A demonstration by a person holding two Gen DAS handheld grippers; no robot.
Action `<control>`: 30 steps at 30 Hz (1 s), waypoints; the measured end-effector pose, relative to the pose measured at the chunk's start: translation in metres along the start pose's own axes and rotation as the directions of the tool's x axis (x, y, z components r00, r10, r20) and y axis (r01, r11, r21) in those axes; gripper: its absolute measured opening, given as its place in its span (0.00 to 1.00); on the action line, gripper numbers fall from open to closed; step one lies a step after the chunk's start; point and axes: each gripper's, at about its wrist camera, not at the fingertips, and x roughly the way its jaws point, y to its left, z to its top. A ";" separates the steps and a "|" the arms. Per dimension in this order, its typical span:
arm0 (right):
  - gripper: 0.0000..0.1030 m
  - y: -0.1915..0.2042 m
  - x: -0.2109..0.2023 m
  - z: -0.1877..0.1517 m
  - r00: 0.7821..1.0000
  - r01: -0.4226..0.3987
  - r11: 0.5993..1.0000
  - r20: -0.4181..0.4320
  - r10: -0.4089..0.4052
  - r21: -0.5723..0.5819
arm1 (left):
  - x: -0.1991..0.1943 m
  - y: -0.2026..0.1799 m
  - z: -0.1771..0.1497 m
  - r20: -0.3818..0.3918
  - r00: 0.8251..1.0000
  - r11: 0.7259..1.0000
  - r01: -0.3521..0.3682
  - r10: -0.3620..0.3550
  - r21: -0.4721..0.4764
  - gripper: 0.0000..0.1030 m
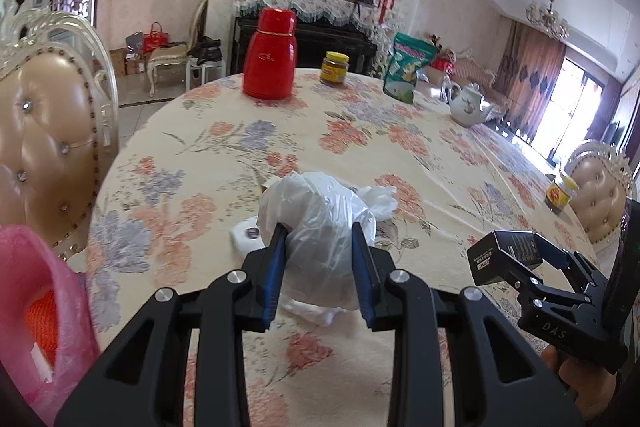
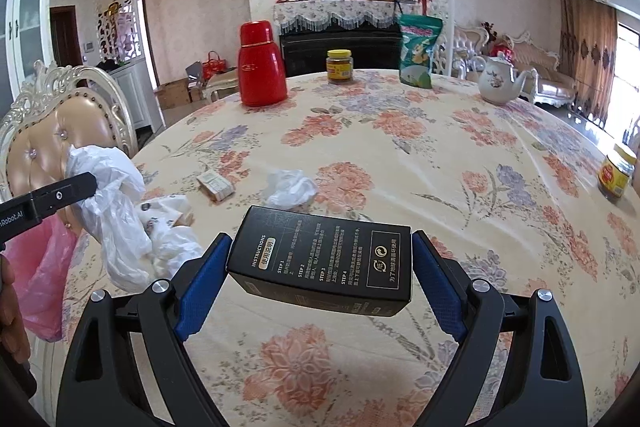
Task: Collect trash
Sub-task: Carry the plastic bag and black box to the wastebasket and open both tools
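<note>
The left gripper (image 1: 320,267) sits low in the middle of the left wrist view. Its jaws are almost closed and pinch a crumpled, thin white plastic bag (image 1: 320,223). In the right wrist view the bag hangs at the left edge, partly lifted off the desk (image 1: 224,131), which has a cream cloth with flowers. The bag is light, soft and floppy. It can slip, so I think it is best to pinch a thick bunch of it.

The right gripper (image 2: 320,287) is low in the middle of its own view. Its jaws are set wide and squeeze the two short ends of a black cardboard box with white writing (image 2: 324,263). The box looks stiff and light, and it is held up off the cloth.

A soft pink plastic bag (image 1: 24,307) shows at the lower left edge, maybe for the trash.

A bit farther back lie a small white wad of plastic (image 2: 290,187) and a small flat paper packet (image 2: 216,185), not picked up yet.

Far back stand a red bottle (image 2: 260,63) and a white teapot (image 2: 500,79).
</note>
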 end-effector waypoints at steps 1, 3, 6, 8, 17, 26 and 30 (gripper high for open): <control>0.81 0.003 -0.001 0.001 1.000 -0.004 1.000 0.001 0.004 -0.004 | -0.004 0.005 0.000 0.006 1.000 1.000 -0.004 0.004 -0.008 0.30; 0.81 0.011 -0.003 0.003 1.000 -0.016 1.000 0.003 0.016 -0.012 | -0.012 0.014 -0.002 0.016 1.000 1.000 -0.010 0.010 -0.021 0.30; 0.81 0.022 -0.005 0.006 0.999 -0.033 0.999 0.005 0.033 -0.025 | -0.024 0.028 -0.004 0.034 0.999 0.999 -0.023 0.024 -0.044 0.30; 0.81 0.032 -0.006 0.007 0.999 -0.047 0.998 0.005 0.047 -0.038 | -0.033 0.040 -0.006 0.046 0.998 0.998 -0.033 0.036 -0.061 0.30; 0.81 0.079 -0.008 0.012 0.995 -0.098 0.991 0.006 0.098 -0.094 | -0.073 0.092 -0.013 0.092 0.991 0.988 -0.088 0.100 -0.128 0.30; 0.81 0.130 -0.013 0.022 0.985 -0.167 0.974 0.007 0.170 -0.150 | -0.118 0.144 -0.022 0.137 0.974 0.969 -0.151 0.180 -0.195 0.30; 0.81 0.159 -0.018 0.026 0.978 -0.202 0.961 0.012 0.208 -0.187 | -0.139 0.169 -0.028 0.154 0.962 0.955 -0.186 0.225 -0.231 0.30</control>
